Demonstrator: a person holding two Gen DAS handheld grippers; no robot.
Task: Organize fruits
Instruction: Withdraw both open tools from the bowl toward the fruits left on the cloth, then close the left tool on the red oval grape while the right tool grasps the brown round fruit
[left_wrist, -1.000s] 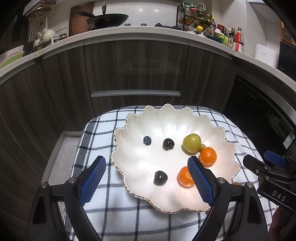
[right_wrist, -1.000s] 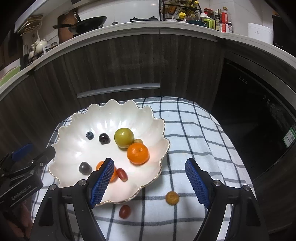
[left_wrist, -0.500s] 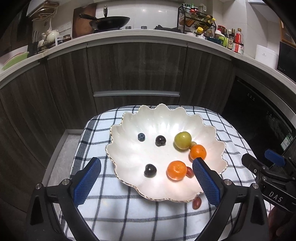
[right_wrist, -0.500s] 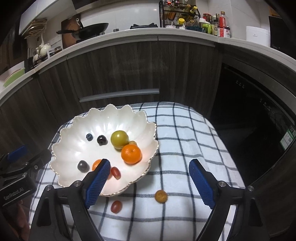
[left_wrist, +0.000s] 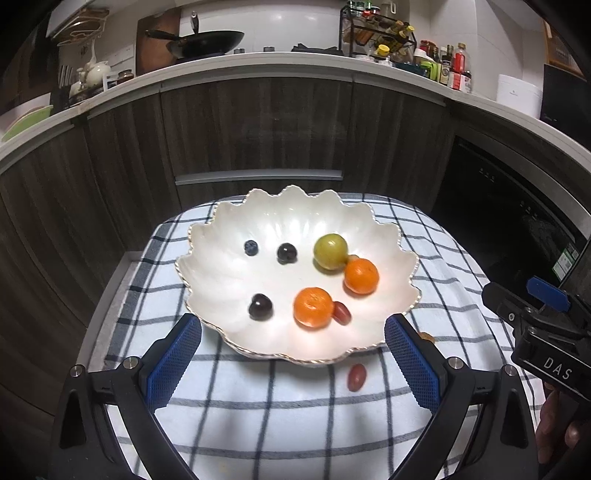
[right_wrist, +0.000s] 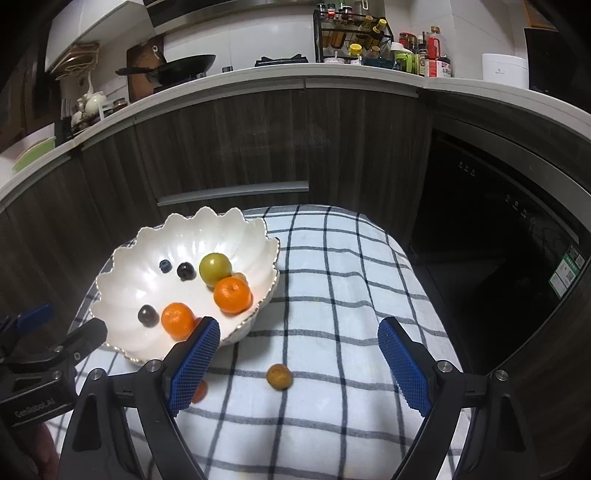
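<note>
Left wrist view now shows the left gripper (left_wrist: 291, 356) pulled back from the white scalloped ceramic bowl (left_wrist: 258, 218), which sat between its blue pads a second ago; its jaws stand spread wide over the checked blue-and-white cloth (left_wrist: 295, 417) with nothing between them. The bowl looks farther off, and a small red oval fruit (left_wrist: 356, 376) on the cloth in front of it has come into sight. Inside the bowl lie a green round fruit (left_wrist: 330, 251), two orange mandarins (left_wrist: 312, 307) (left_wrist: 361, 276), a second red oval fruit (left_wrist: 342, 313) touching the nearer mandarin, two dark cherries (left_wrist: 260, 306) (left_wrist: 287, 253) and a blueberry (left_wrist: 251, 247).

Right wrist view shows the right gripper (right_wrist: 297, 360) also drawn back, jaws spread and empty, wider than a second ago. A small yellow-brown round fruit (right_wrist: 279, 376) lies on the cloth between its fingers, touching neither. The red fruit outside the bowl is now mostly hidden behind the left pad (right_wrist: 194, 363).
</note>
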